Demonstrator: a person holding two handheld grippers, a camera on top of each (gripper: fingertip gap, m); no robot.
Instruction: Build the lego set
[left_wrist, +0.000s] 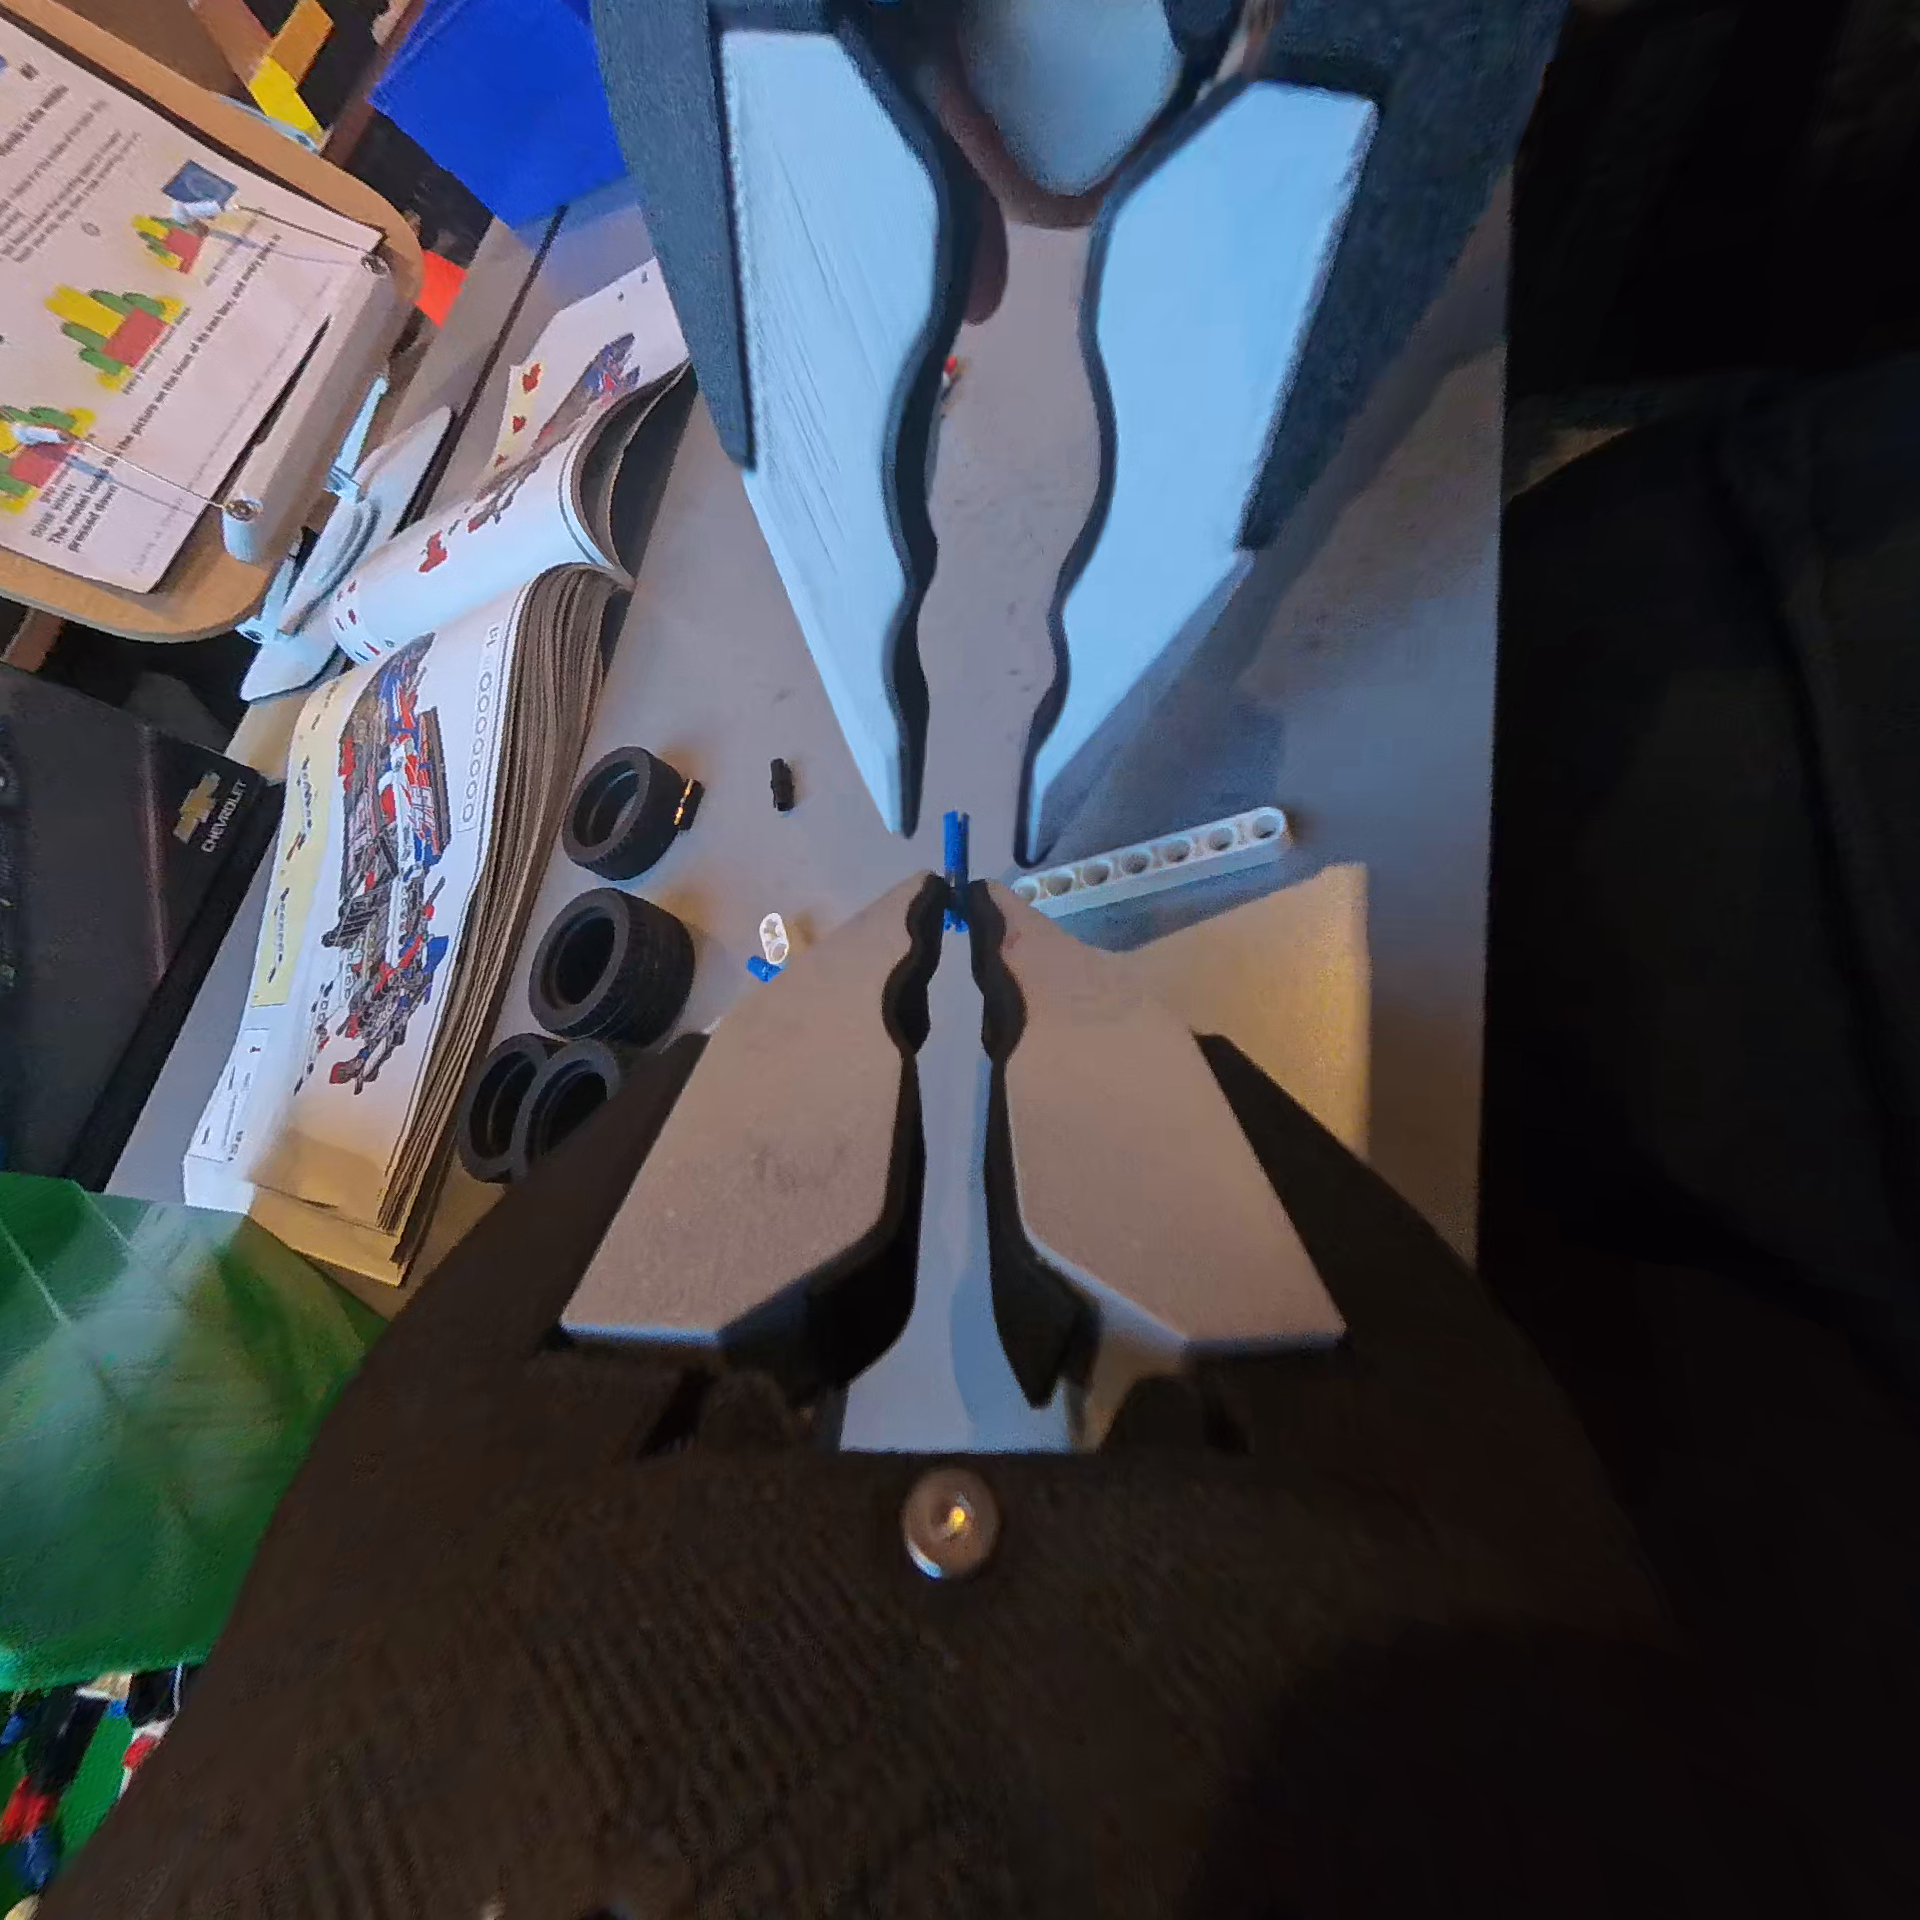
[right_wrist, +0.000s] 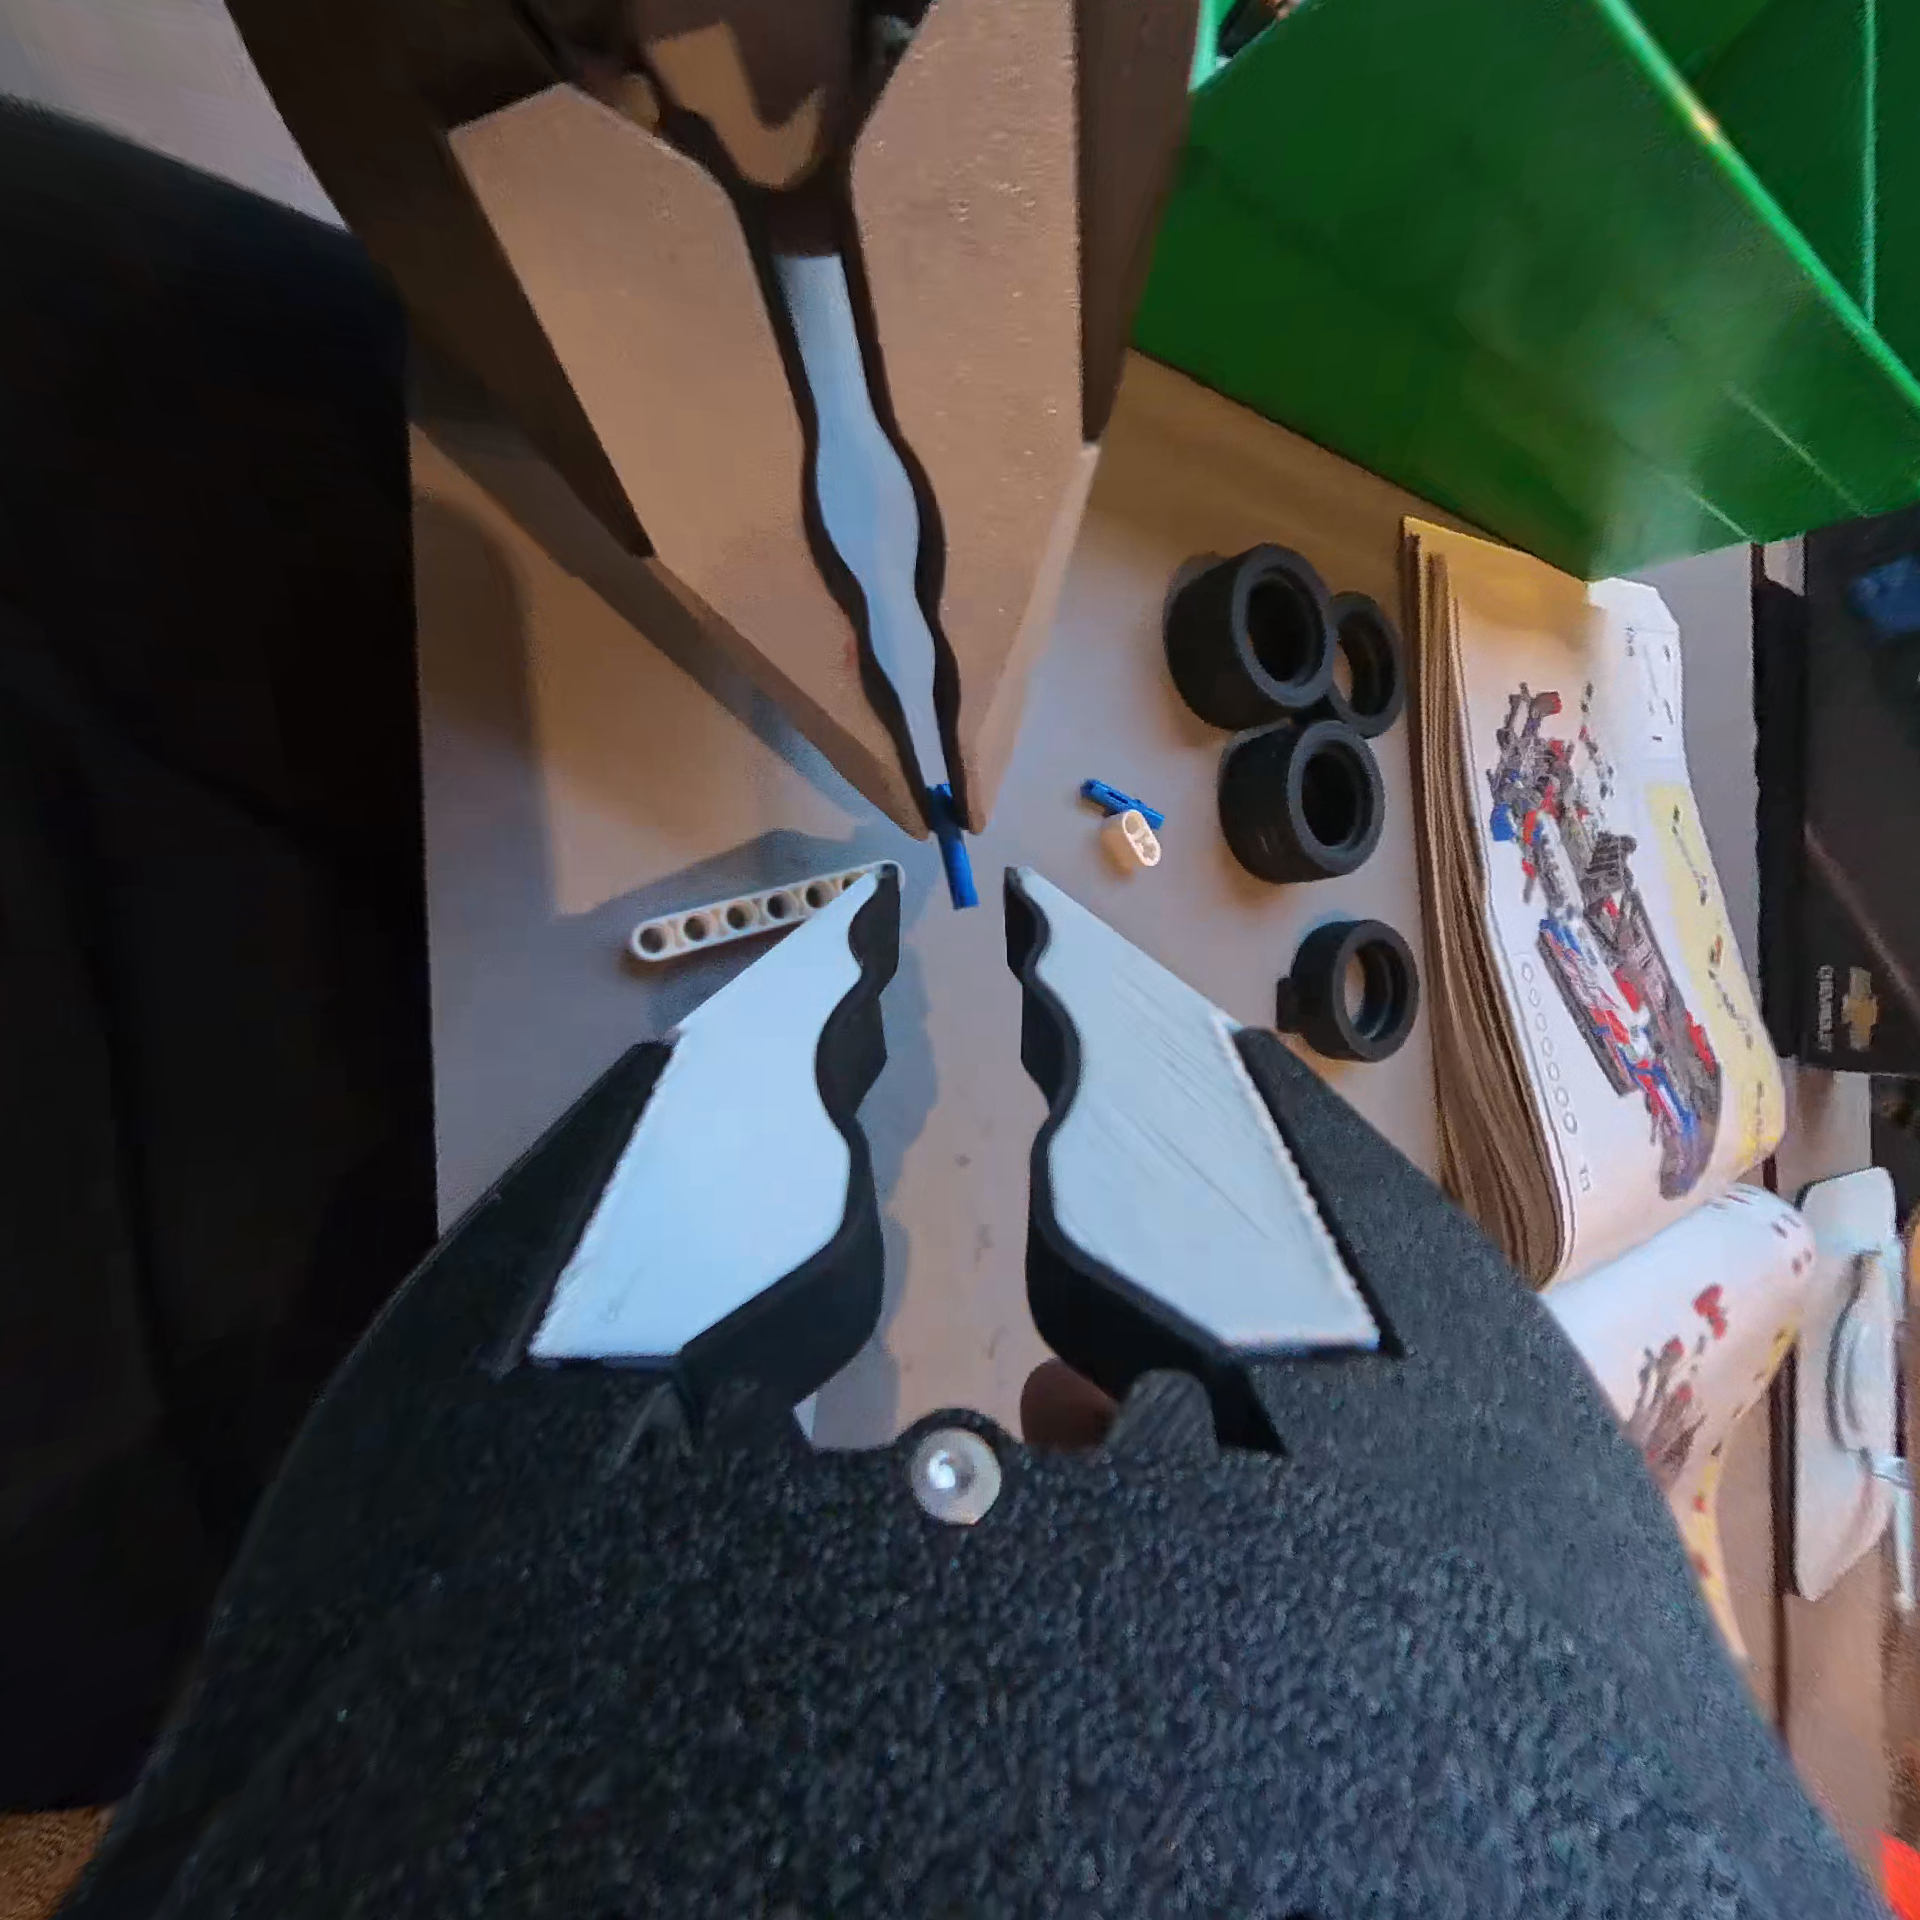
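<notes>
My left gripper (left_wrist: 956, 891) is shut on a small blue pin (left_wrist: 956, 847), which sticks out past its tips just above the grey table. In the right wrist view the left gripper (right_wrist: 948, 823) comes in from the top with the blue pin (right_wrist: 958, 868) pointing at my right gripper (right_wrist: 951, 881). The right gripper is open and empty, its tips either side of the pin's free end. It also shows in the left wrist view (left_wrist: 966, 840), coming from the top. A white holed beam (left_wrist: 1153, 862) (right_wrist: 748, 920) lies flat beside the tips.
Several black tyres (left_wrist: 608, 966) (right_wrist: 1304, 800) lie by an open instruction book (left_wrist: 384, 935) (right_wrist: 1590, 914). A small white connector with a blue pin (left_wrist: 771, 935) (right_wrist: 1130, 836) and a black pin (left_wrist: 781, 782) lie loose. A green bin (left_wrist: 125, 1403) (right_wrist: 1507, 260) and a black box (left_wrist: 104, 883) border the table. Only a small space, under 4 cm, lies between the two pairs of fingers.
</notes>
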